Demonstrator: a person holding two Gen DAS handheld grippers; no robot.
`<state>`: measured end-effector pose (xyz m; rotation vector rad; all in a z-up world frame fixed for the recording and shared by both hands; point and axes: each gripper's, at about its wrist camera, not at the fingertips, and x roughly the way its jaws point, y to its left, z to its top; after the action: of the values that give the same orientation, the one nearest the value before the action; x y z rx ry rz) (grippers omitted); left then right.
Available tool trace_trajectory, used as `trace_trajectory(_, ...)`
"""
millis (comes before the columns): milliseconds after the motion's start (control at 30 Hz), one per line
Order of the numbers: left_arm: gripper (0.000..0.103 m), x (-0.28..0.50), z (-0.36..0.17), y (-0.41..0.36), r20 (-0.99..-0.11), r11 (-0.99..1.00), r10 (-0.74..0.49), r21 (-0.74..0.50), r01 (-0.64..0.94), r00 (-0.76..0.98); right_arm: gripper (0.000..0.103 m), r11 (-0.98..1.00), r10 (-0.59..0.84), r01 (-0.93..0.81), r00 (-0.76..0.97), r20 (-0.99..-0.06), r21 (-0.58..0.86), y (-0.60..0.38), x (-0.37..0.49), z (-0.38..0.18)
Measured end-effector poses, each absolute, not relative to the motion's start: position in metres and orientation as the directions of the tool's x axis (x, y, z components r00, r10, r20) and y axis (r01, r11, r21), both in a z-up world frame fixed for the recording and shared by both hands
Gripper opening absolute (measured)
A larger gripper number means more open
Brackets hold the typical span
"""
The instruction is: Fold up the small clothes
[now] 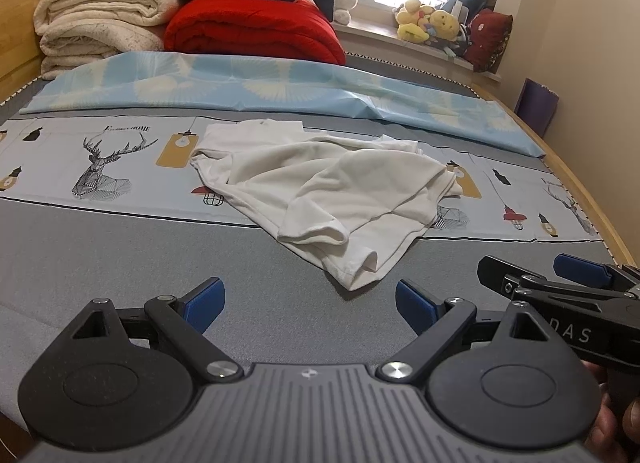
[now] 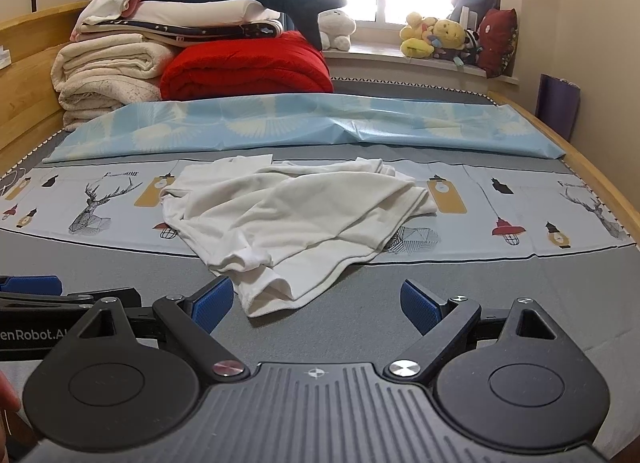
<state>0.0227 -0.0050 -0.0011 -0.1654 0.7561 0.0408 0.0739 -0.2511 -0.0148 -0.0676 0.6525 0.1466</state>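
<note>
A crumpled white T-shirt [image 1: 320, 195] lies in a loose heap on the bed; it also shows in the right wrist view [image 2: 288, 219]. My left gripper [image 1: 310, 305] is open and empty, just short of the shirt's near hem. My right gripper [image 2: 316, 303] is open and empty, its blue pads either side of the shirt's near corner. The right gripper [image 1: 560, 283] shows at the right edge of the left wrist view. The left gripper [image 2: 48, 295] shows at the left edge of the right wrist view.
The bed has a grey sheet [image 1: 120, 263] with a printed deer band [image 1: 104, 167] and a light blue cover [image 1: 260, 83] behind. Folded blankets, cream [image 1: 96, 23] and red [image 1: 256, 31], stack at the far left. Plush toys [image 1: 428, 19] sit on the windowsill. A wooden bed frame [image 1: 588, 191] runs along the right.
</note>
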Motion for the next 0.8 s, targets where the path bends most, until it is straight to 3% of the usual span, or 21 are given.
trace_trajectory(800,0.095,0.0228,-0.0010,-0.0053,-0.686,0.986,-0.023,-0.134,-0.095,0.727,0.091,0.987,0.114,-0.158,0.784,-0.610,-0.018,-0.2518,0.0738,-0.0169)
